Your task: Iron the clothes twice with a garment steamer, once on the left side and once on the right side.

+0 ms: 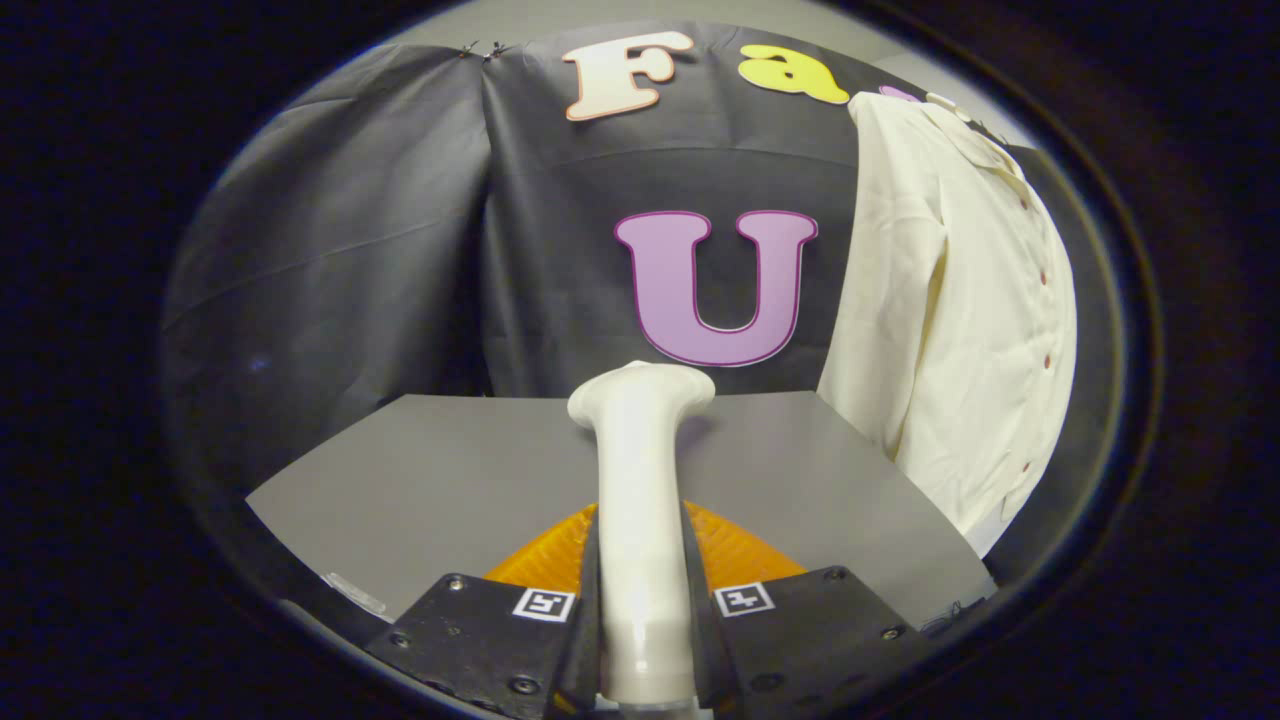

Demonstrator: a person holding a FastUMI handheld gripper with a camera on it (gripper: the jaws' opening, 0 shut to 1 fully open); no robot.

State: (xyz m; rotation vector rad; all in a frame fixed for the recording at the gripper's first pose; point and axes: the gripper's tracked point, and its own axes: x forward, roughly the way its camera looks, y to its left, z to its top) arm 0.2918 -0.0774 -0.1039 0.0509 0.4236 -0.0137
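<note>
Jaws clamped on white plastic steamer handle [640, 520], gripper [640, 610] bottom centre. Cream button-up shirt [950, 300] hangs right of frame, well apart. Likely pre-pass step; next: swing nozzle onto shirt's left side.

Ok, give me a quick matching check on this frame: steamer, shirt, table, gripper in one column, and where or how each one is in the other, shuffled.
Things:
1. garment steamer
2. shirt
3. table
4. gripper

Places or states:
A. grey surface beneath the steamer head
B. hanging against the booth wall, off to the right beyond the fingers
C. shut on the white handle
D. white, held between the fingers, head pointing ahead

Pairs: 1-D, 2-B, 3-A, 4-C
</note>
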